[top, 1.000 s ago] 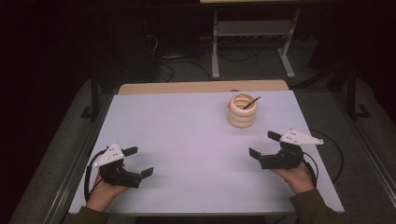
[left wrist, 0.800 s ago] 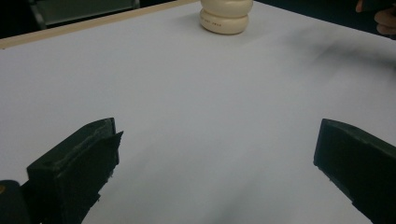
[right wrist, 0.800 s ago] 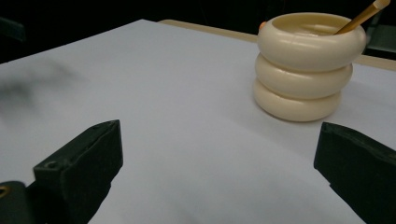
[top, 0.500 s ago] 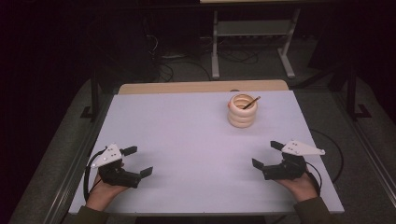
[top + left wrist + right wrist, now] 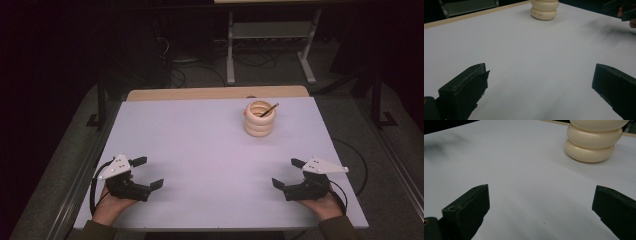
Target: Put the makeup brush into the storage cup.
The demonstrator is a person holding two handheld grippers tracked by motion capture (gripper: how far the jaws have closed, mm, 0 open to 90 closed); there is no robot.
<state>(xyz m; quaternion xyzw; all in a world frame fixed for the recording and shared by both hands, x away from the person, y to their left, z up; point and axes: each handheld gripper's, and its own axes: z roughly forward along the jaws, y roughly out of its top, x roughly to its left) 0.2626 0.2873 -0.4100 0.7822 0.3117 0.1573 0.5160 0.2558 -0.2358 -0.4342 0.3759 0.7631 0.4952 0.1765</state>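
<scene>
A cream ribbed holder (image 5: 259,119) shaped like three stacked rings stands on the white table (image 5: 210,150) toward the far right, with a thin brown stick (image 5: 269,110) leaning out of its mouth. The holder's lower rings (image 5: 544,10) appear at the top of the left gripper view and the holder (image 5: 594,141) at the upper right of the right gripper view. My left gripper (image 5: 148,172) rests near the front left edge, open and holding nothing. My right gripper (image 5: 288,173) sits near the front right edge, open too, jaws wide over bare tabletop.
A wooden strip (image 5: 215,93) runs along the table's far edge. Beyond it, a dark floor holds cables (image 5: 185,75) and a metal stand (image 5: 272,35). Black frame rails (image 5: 100,105) flank the table on both sides.
My right gripper has drawn back toward the front edge of the table. The left gripper has stayed put.
</scene>
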